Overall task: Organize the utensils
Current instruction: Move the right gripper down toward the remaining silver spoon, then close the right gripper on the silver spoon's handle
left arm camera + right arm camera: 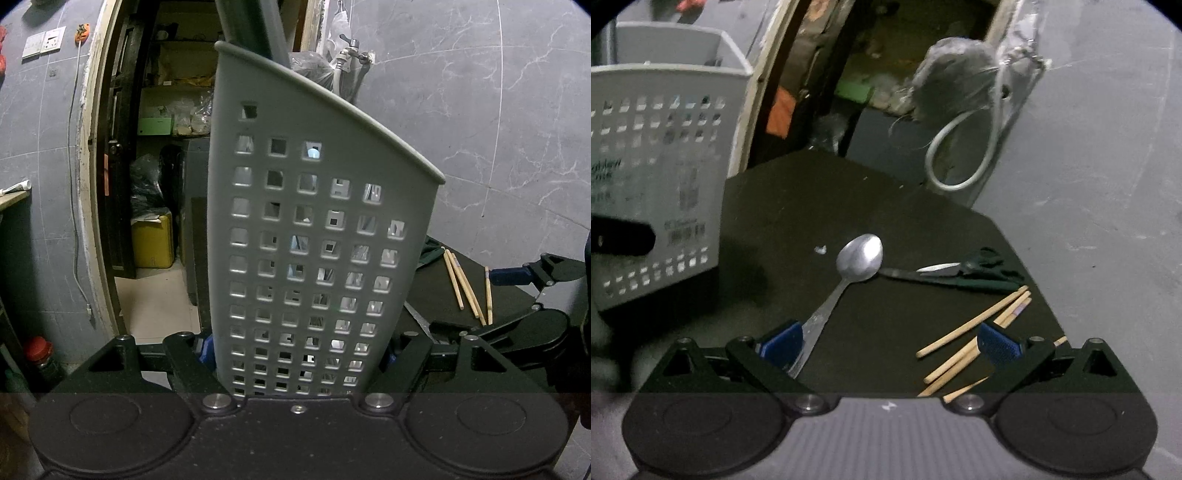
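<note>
My left gripper (295,354) is shut on the grey perforated utensil holder (314,229), its blue pads pressed on both side walls; the holder fills the left wrist view. The holder also shows in the right wrist view (665,155), standing at the left on the black table (820,192). My right gripper (890,343) is open. A metal spoon (849,273) lies with its handle against the left blue pad (783,341), bowl pointing away. Several wooden chopsticks (975,332) lie near the right pad. Dark-handled scissors (964,275) lie beyond the spoon.
The table's far and right edges drop to a grey tiled floor. An open doorway with cluttered shelves (166,110) is behind. A grey hose loop (960,155) and a tap (351,51) hang on the wall. My right gripper shows in the left wrist view (517,277) beside chopsticks (465,284).
</note>
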The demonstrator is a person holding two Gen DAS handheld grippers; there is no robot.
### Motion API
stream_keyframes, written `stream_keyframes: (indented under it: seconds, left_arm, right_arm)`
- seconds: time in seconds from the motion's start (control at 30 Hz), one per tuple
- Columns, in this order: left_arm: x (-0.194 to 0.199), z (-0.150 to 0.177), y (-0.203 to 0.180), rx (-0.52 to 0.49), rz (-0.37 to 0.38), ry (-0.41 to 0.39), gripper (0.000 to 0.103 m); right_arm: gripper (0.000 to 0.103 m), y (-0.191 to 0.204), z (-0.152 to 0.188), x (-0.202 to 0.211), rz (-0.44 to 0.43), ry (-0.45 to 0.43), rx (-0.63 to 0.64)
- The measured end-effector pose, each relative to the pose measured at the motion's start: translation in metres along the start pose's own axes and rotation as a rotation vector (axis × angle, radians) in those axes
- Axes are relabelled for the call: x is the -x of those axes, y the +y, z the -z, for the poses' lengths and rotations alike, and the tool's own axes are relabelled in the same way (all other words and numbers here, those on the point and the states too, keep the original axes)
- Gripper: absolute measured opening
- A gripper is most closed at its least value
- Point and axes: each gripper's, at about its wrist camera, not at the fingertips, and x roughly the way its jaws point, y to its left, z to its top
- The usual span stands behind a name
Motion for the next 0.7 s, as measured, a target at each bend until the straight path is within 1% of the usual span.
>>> stream_keyframes:
  seconds: [0.1,0.3,0.4,0.47,0.53,0.63,0.7]
  left_arm:
    - [0.0,0.0,0.0,0.0,-0.001,0.0,0.077]
    - [0.0,0.0,0.0,-0.001,0.0,0.0,0.077]
    - [0.0,0.0,0.0,0.0,0.0,0.0,0.077]
    - [0.0,0.0,0.0,-0.001,-0.001,0.0,0.077]
    - [0.0,0.0,0.0,-0.002,-0.002,0.001,0.077]
    - [-0.001,0.0,-0.001,-0.004,-0.004,0.001,0.077]
    - [-0.001,0.0,-0.001,-0.007,-0.006,0.002,0.077]
  right_arm:
    - [0.103,-0.001,0.001,-0.001,0.019,0.001,0.001]
    - [0.103,-0.006,0.001,-0.001,0.007,0.003,-0.006]
    - [0.103,-0.01,-0.006,-0.001,-0.046,-0.004,0.032]
    - [0.103,-0.016,-0.015,0.0,-0.115,-0.034,0.083]
    - [0.103,-0.026,-0.025,-0.006,-0.216,-0.049,0.117]
    - [0.103,-0.042,-0.039,-0.026,-0.382,-0.007,0.159]
    - [0.103,-0.053,-0.045,-0.042,-0.466,0.026,0.132]
